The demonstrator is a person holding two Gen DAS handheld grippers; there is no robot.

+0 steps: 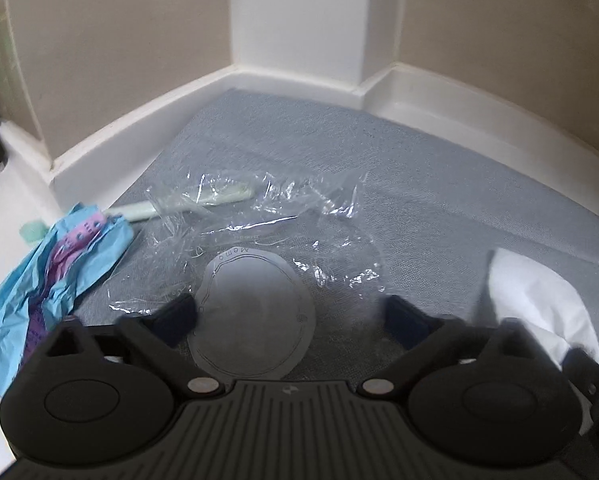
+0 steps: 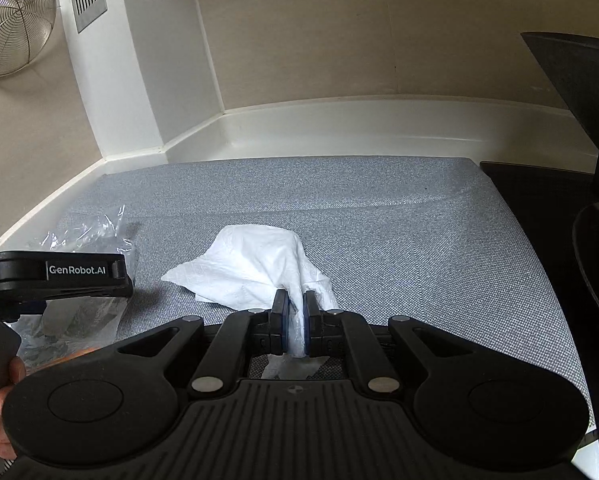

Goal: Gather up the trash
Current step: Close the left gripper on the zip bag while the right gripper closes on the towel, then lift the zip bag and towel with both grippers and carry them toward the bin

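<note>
My left gripper (image 1: 291, 312) is open just above a crumpled clear plastic wrapper (image 1: 267, 208) on the grey mat (image 1: 439, 184). A round paper disc marked "Memo" (image 1: 255, 312) lies under the wrapper between the fingers. A pale green stick (image 1: 203, 200) lies partly inside the wrapper at its far side. Crumpled blue and pink paper (image 1: 59, 264) sits at the left. My right gripper (image 2: 295, 300) is shut on a white tissue (image 2: 251, 268), which rests on the mat ahead of the jaws. The tissue (image 1: 539, 296) also shows at the right of the left wrist view.
White skirting (image 2: 339, 128) and beige walls border the grey mat (image 2: 379, 220) at the back and left. A black chair (image 2: 579, 100) stands at the right. A wire mesh dome (image 2: 15, 20) hangs on the wall. A person's hand (image 2: 3, 400) holds the left gripper's body (image 2: 59, 276).
</note>
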